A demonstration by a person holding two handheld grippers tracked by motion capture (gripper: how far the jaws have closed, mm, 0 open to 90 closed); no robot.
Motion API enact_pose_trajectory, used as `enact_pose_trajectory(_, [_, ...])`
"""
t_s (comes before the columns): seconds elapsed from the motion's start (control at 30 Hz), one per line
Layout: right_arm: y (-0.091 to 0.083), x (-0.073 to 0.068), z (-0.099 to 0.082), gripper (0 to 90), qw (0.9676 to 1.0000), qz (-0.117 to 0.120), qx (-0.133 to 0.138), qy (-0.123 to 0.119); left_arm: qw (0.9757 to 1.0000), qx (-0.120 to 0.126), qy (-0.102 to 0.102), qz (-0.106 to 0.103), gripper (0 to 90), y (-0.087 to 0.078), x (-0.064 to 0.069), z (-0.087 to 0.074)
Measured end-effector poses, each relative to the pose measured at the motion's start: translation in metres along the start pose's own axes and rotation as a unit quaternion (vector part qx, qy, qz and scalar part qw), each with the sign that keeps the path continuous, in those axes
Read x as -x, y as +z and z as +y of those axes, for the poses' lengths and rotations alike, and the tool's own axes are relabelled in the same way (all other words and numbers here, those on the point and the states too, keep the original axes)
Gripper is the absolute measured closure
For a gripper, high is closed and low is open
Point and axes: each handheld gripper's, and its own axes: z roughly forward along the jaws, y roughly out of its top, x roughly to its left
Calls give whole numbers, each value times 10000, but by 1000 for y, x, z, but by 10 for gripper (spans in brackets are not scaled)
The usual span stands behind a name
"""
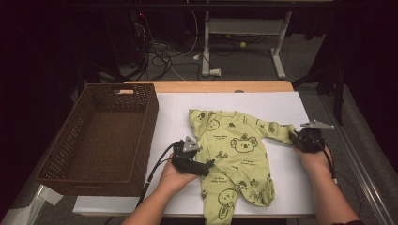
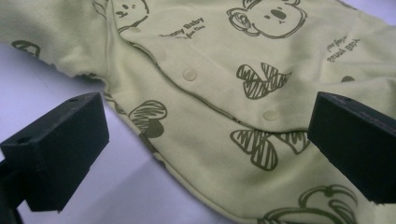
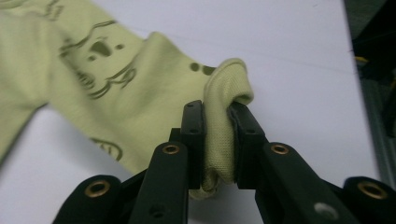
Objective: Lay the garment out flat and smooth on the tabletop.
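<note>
A light-green baby romper [image 1: 234, 150] printed with koalas lies flat on the white table cover [image 1: 277, 105], its front with snap buttons up. My left gripper [image 1: 209, 165] is at the romper's left edge near the waist; in the left gripper view it [image 2: 205, 135] stands wide open, low over the snap placket [image 2: 189, 74], with nothing pinched. My right gripper [image 1: 294, 138] is at the end of the right sleeve. The right gripper view has it [image 3: 217, 126] shut on the ribbed sleeve cuff [image 3: 229, 79], which bulges out above the jaws.
A large brown wicker basket [image 1: 70, 136] with nothing in it stands on the left part of the table, close to my left hand. Bare white cover lies behind the romper. Cables and a table frame [image 1: 244, 28] are on the floor beyond.
</note>
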Motion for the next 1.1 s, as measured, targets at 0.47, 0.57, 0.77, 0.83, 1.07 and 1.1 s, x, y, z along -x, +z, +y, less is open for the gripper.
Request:
enact_pose_trajectory(0.47, [16,53,9,792,9982,-494,-106,321,10000,31,-14,-21,0,-6,-1,-5])
enact_pose_trajectory(0.57, [12,63,7,792,9974,-628,-122,341,10000,30,-6,-38,0,-8,-1,-5])
enact_pose_trajectory(0.77, [1,91,-3,792,9953,-820,-126,494,10000,53,9,-36,0,-10,0,-7])
enact_pose_trajectory(0.83, [-5,99,-7,793,9947,-868,-103,545,10000,68,-11,-38,0,-9,0,-7])
enact_pose_trajectory(1.07, [-19,97,-12,524,9966,-681,166,441,10000,25,-36,-87,0,-4,5,-7])
enact_pose_trajectory(1.1, [-22,94,-12,514,9969,-657,217,382,10000,16,-15,-92,0,-4,6,-7])
